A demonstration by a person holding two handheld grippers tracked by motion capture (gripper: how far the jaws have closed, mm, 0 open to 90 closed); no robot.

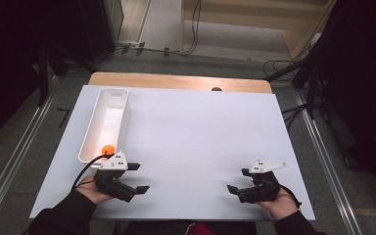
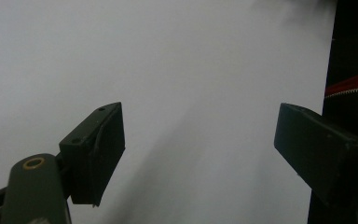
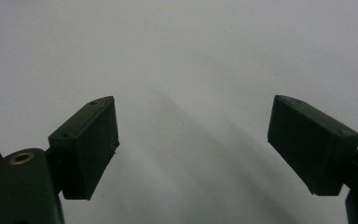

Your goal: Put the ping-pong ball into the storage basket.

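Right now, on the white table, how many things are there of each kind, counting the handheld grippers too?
Long white plastic bin: 1
Small orange ball, in the bin's near end: 1
Black two-jaw grippers, left gripper and right gripper, both with jaws apart and nothing between them: 2
Total: 4

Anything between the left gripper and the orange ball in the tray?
Only the near end wall of the tray: the ball lies just inside it, and the left gripper is just outside, jaws open and empty. Nothing else visible.
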